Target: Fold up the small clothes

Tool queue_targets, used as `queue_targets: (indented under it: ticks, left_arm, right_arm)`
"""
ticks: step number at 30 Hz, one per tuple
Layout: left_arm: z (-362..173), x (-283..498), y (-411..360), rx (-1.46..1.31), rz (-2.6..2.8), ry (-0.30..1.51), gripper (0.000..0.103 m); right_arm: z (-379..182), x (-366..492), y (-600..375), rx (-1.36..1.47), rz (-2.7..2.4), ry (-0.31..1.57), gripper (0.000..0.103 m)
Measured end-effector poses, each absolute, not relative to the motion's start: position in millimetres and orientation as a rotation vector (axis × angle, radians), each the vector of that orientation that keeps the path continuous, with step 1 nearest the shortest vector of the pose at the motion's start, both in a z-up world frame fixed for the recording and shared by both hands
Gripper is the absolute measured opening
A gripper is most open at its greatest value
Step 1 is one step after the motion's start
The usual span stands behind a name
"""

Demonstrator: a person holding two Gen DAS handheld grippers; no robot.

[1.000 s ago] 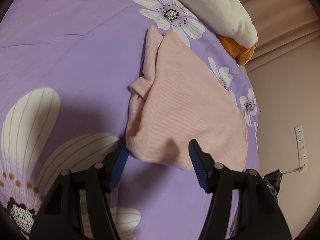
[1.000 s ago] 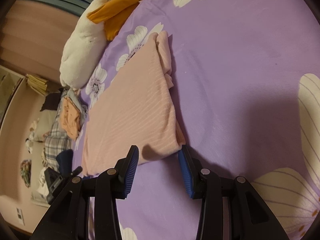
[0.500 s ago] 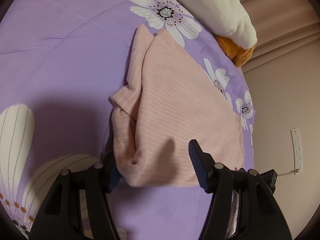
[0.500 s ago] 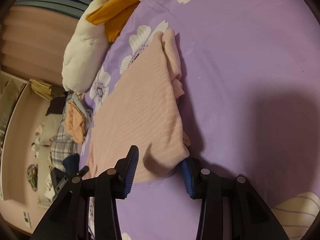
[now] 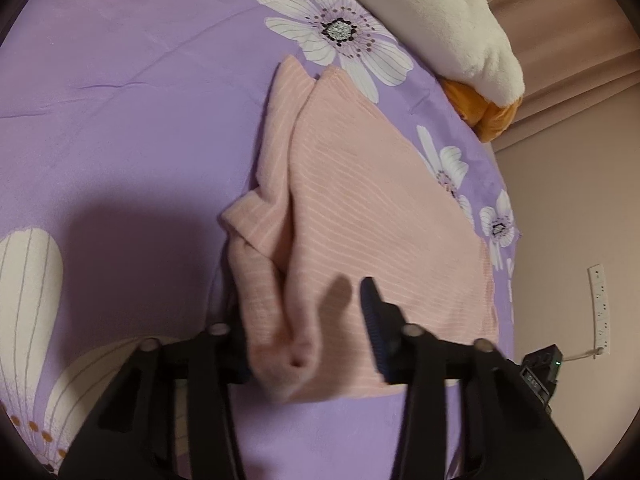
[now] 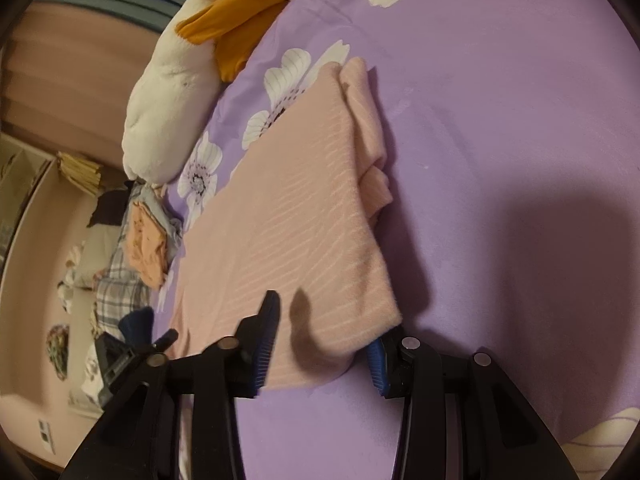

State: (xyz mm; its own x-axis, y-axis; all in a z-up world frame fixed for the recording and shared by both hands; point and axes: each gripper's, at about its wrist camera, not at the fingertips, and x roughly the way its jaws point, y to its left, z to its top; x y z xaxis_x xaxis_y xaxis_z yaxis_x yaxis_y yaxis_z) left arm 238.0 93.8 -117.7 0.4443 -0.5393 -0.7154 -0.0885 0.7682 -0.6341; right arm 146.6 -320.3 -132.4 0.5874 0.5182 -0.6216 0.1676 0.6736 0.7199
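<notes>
A pink ribbed garment (image 5: 360, 216) lies partly folded on the purple flowered bed cover (image 5: 120, 100). My left gripper (image 5: 308, 340) is open, its fingers straddling the garment's near corner, where the cloth bunches up between them. In the right wrist view the same garment (image 6: 288, 216) lies flat with a folded sleeve along its right edge. My right gripper (image 6: 324, 344) is open, with its fingers astride the garment's other near corner; the right finger sits partly under the cloth edge.
A white and orange plush toy (image 5: 452, 28) lies at the far edge of the bed, also in the right wrist view (image 6: 180, 76). A pile of other clothes (image 6: 132, 256) lies off the bed's left side. A wall socket strip (image 5: 600, 308) is at right.
Both grippers have moved forward onto the garment's near edge, so the cloth now lies between their open fingers. The corner at the left gripper has bunched up.
</notes>
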Motion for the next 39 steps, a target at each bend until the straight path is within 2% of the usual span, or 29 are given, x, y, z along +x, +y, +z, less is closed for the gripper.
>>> queue_targets:
  ticks: [2,3,4,5,8,11,22,39]
  left_arm:
    - [-119.6,238.3,96.2,-0.663,-0.290,1.099,0.017]
    - [-120.7,238.3,98.2,-0.666,-0.282,1.103,0.014]
    - [-121.6,238.2,99.7,-0.672,-0.283,1.107,0.014]
    - [-121.8,238.3,99.8,-0.666,-0.282,1.113,0.013]
    - [-118.5,237.7,97.4,-0.629,-0.268,1.119,0.010]
    - [-113.0,234.2,98.1,-0.633,-0.260,1.101,0.007]
    - [-91.9,209.4,99.7,-0.616,-0.253,1.063,0.006]
    - [-82.4,110.2,90.6,-0.463,-0.242,1.092,0.007]
  right_arm:
    - [-130.0,148.4,-317.9,0.808,0.236,0.943,0.041]
    - [-129.4,149.5,-317.9,0.802,0.236,0.942,0.041]
    - [-128.7,149.8,-317.3,0.795,0.236,0.940,0.040]
    - [-128.1,150.3,-316.9,0.788,0.235,0.940,0.030]
    - [-129.1,151.0,-315.7,0.763,0.218,0.953,0.017]
    - [-125.4,149.7,-311.7,0.724,0.203,0.953,0.013]
    - [-109.5,131.4,-317.2,0.761,0.197,0.905,0.011]
    - [-101.7,47.6,-307.6,0.693,0.232,0.984,0.011]
